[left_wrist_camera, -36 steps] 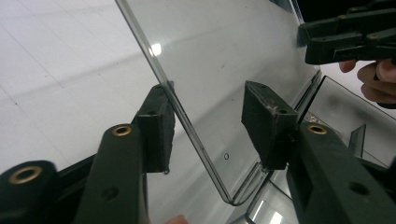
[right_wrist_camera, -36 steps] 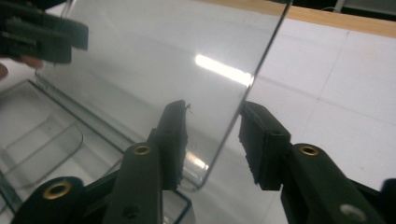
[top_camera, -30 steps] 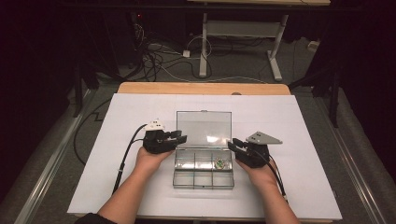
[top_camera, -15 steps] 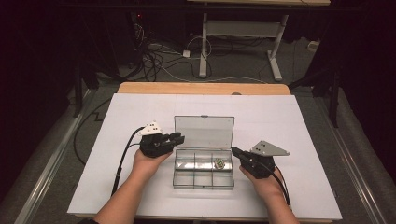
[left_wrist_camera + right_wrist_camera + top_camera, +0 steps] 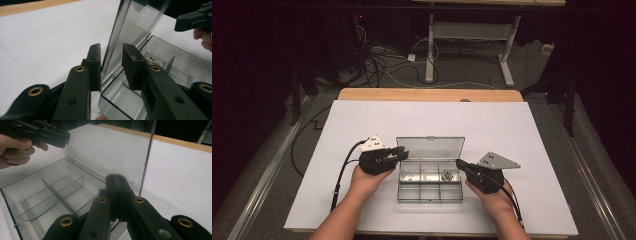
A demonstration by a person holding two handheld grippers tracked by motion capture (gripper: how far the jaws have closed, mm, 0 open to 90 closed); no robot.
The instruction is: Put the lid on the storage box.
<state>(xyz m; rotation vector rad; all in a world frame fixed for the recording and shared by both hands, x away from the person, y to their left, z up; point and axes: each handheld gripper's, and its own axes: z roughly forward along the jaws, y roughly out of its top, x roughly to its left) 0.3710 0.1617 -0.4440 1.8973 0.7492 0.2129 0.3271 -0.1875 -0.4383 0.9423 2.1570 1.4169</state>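
Just changed: right gripper (image 5: 460,164) pulled back from above the box's small item to the box's right end, fingers brought together on nothing; left gripper (image 5: 401,152) eased from the lid's left edge, fingers having just opened slightly.
Meaning: judged as item dropped off in the box, lid closing likely next.
Left fingers (image 5: 94,65): apart, straddling the upright lid's edge (image 5: 117,45), not pressing it.
Right fingers (image 5: 116,192): together, empty, just beside the box's right wall.
Box (image 5: 430,192): clear plastic, on the white counter (image 5: 532,130) between both hands, lid (image 5: 430,148) standing open at the back.
Contents: one small greenish item (image 5: 446,174) in the back right compartment; other compartments look empty.
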